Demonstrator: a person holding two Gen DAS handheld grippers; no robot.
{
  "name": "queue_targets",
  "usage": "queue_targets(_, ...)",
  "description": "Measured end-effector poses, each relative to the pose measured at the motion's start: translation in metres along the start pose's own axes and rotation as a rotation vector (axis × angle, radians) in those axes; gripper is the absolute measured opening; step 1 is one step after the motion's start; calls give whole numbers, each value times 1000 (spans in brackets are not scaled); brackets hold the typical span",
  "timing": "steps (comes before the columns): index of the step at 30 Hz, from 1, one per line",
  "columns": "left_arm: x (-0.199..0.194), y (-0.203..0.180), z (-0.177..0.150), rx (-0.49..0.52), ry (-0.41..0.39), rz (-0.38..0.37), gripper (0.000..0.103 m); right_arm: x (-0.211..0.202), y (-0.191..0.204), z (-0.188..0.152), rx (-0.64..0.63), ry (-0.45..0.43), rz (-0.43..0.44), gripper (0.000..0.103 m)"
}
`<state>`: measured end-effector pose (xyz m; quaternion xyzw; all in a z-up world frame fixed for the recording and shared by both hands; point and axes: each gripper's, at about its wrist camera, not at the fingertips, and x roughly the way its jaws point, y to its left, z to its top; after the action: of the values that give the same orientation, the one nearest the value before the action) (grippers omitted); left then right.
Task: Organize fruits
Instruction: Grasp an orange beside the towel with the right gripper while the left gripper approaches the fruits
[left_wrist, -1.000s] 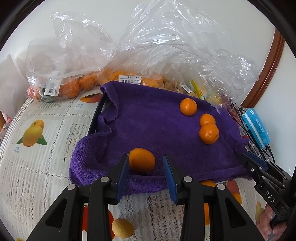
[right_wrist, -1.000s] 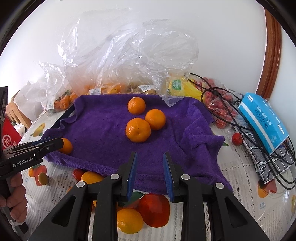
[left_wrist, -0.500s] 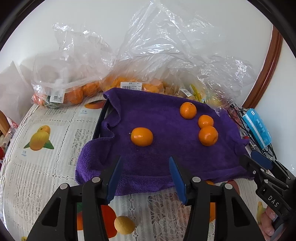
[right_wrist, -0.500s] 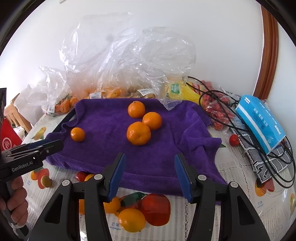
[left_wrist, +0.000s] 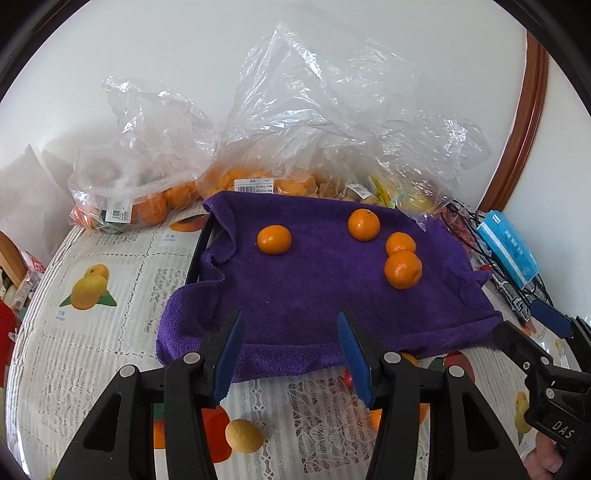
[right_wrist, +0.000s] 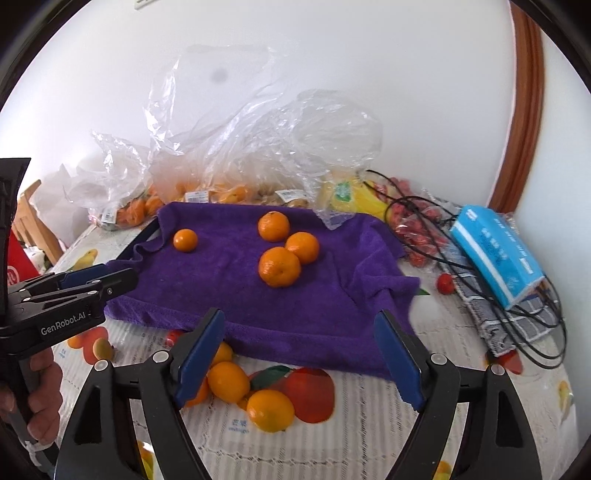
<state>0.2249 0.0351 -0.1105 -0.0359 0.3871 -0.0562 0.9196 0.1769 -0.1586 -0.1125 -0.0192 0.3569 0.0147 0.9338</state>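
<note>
A purple towel (left_wrist: 314, 291) covers a dark tray, and several oranges lie on it. One orange (left_wrist: 274, 240) rests alone near the towel's left side. Three more (left_wrist: 402, 269) cluster at the right. My left gripper (left_wrist: 290, 354) hangs open over the towel's front edge with nothing between its fingers. My right gripper (right_wrist: 299, 343) is over the front edge too, its jaws opening wide and empty. Loose oranges (right_wrist: 270, 410) lie on the tablecloth just below its left finger (right_wrist: 201, 347). Each gripper shows in the other's view: left gripper (right_wrist: 107, 277), right gripper (left_wrist: 546, 321).
Clear plastic bags (left_wrist: 147, 199) holding more oranges stand behind the towel by the wall. A blue tissue pack (right_wrist: 495, 254), black cables (right_wrist: 535, 325) and a small red tomato (right_wrist: 445, 283) lie at the right. A small yellow fruit (left_wrist: 243, 435) sits on the tablecloth.
The orange that lay between the left fingers now rests free on the towel; the left gripper widened and drew back. The right jaws went from nearly shut to wide while pulling back.
</note>
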Motion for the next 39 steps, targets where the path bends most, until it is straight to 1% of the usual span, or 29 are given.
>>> queue_targets(2,-1,-3,-2,16,2,19,49,-7,-3,-2,8,-4,-8,91)
queue_targets(4,-1,-2,-4,16,7,21,49,-14,-4,-5,-5,-6,14,91)
queue_targets(6,-3,0,-6,10,13,20,49,-22,-4,-10,-3,-26,-13,91)
queue_targets(9,-11,5,-7,-13,10,-5,49,-33,0,-14,-19,-45,-51,91)
queue_targets(10,-15,7,-7,-23,6,-24,49,-36,1,-15,-18,-44,-49,91)
queue_targets(13,-23,9,-11,-21,0,-49,49,-47,0,-22,31,-68,2,91)
queue_targets(16,-27,10,-15,-9,-15,-34,49,-59,-1,-31,60,-128,43,91)
queue_targets(18,-29,11,-18,1,-13,-29,49,-57,-3,-34,86,-80,51,92)
queue_targets(21,-32,19,-21,-16,-14,-32,49,-49,-4,-39,109,-3,21,92)
queue_targets(23,-34,24,-21,-32,-15,-42,50,-43,-3,-44,97,22,11,92)
queue_targets(25,-33,30,-22,-51,-10,-45,54,-38,-3,-51,95,38,-1,92)
queue_targets(28,-27,34,-21,-67,14,-51,55,-27,-6,-58,110,59,26,92)
queue_targets(30,-24,34,-22,-70,28,-51,55,-19,-6,-62,110,68,27,86)
queue_targets(32,-23,34,-23,-69,32,-49,55,-12,-5,-64,97,70,26,72)
queue_targets(34,-22,33,-24,-70,24,-40,55,-6,-4,-64,87,71,36,68)
queue_targets(36,-22,33,-25,-70,24,-41,55,-1,-3,-64,83,77,62,66)
queue_targets(37,-21,33,-25,-71,28,-42,55,2,-3,-63,82,82,79,63)
queue_targets(39,-19,34,-25,-72,31,-39,55,10,-1,-62,77,99,99,60)
